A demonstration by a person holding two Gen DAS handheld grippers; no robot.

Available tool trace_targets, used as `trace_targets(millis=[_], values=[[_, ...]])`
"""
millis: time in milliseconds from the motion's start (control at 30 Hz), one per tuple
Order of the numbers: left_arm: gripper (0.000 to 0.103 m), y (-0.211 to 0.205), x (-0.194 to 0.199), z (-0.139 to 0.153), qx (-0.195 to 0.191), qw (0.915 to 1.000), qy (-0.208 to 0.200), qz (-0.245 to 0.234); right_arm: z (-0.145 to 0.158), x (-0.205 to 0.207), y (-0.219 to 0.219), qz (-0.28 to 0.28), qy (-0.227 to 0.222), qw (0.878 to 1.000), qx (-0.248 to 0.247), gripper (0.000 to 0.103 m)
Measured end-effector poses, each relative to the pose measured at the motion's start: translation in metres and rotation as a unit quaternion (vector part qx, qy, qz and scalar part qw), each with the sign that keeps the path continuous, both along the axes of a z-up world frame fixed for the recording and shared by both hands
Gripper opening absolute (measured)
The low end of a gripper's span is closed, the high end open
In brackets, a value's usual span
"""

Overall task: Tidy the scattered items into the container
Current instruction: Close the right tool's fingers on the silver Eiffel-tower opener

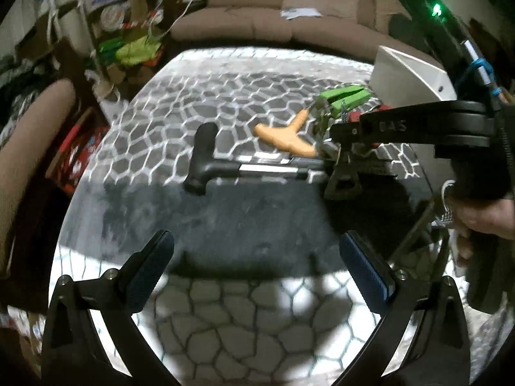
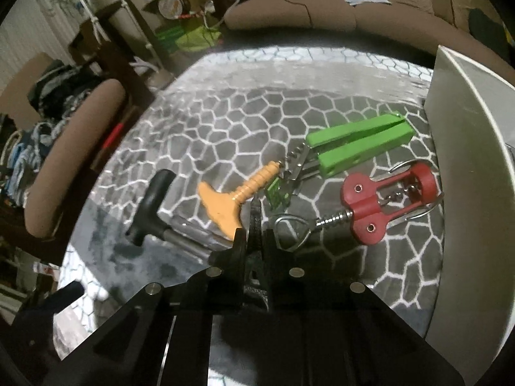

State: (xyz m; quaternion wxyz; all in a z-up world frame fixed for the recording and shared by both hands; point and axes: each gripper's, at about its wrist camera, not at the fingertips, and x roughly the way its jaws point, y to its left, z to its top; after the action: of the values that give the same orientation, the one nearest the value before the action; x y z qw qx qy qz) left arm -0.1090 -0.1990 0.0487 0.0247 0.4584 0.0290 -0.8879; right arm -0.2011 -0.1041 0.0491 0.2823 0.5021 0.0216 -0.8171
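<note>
Metal, dark and shaped like a small Eiffel tower [image 2: 256,241], sits pinched between the right gripper's [image 2: 254,238] jaws, which are pressed together on its narrow upper part; from the left wrist view the same piece [image 1: 341,177] stands on its splayed base under that gripper [image 1: 346,148]. It looks stiff and light, with openwork sides that give the pads some bite, so the waist just above the legs seems the safest place to take hold; the thin spire would likely twist in the grip.

At eleven o'clock from it lies the orange T-handled corkscrew [image 2: 231,196], and at nine o'clock the black T-handled tool [image 2: 151,206] with its bright metal shaft. The green-handled corkscrew [image 2: 351,151] lies at one o'clock, the red winged corkscrew [image 2: 383,206] at two to three o'clock. These look rigid and heavier, with smooth handles that could slip; their thick plastic bodies are the better places to grasp, not the screws or wire loops.

The white container [image 2: 463,167] stands at the right, its wall just beside the red one. Everything rests on a table covered in a grey honeycomb-patterned cloth [image 2: 257,122].

The left gripper [image 1: 257,273] hangs with its jaws spread apart and nothing between them.
</note>
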Motion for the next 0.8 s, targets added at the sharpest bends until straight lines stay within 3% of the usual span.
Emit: trace_targets(millis=[67,200,333,433,533,600,733,800], values=[[0.101,0.006,-0.005,-0.002,-0.002,0.9992,0.026,-0.029,0.001,0.001,0.003,0.000,-0.002,1.000,-0.005,0.009],[0.080,0.018,-0.018,-0.008,0.019,0.9941,0.038,-0.100,0.005,0.004,0.011,0.002,-0.010,0.999,-0.038,0.009],[0.078,0.023,-0.026,-0.011,0.015,0.9875,0.058,-0.146,0.007,0.007,0.013,0.020,-0.012,0.999,-0.043,0.009],[0.077,0.022,-0.036,-0.019,0.035,0.9795,0.046,-0.193,0.009,0.005,0.016,0.022,-0.019,0.998,-0.056,0.009],[0.061,0.021,-0.043,-0.025,0.040,0.9752,0.042,-0.214,0.008,0.004,0.015,0.030,-0.022,0.998,-0.057,0.009],[0.044,0.022,-0.046,-0.028,0.045,0.9710,0.038,-0.232,0.008,0.004,0.016,0.035,-0.025,0.997,-0.061,0.009],[0.041,0.028,-0.054,-0.034,0.033,0.9580,0.034,-0.283,0.007,0.005,0.018,0.043,-0.028,0.997,-0.065,0.009],[0.041,0.028,-0.056,-0.031,0.047,0.9513,0.038,-0.302,0.007,0.005,0.020,0.045,-0.032,0.996,-0.069,0.009]])
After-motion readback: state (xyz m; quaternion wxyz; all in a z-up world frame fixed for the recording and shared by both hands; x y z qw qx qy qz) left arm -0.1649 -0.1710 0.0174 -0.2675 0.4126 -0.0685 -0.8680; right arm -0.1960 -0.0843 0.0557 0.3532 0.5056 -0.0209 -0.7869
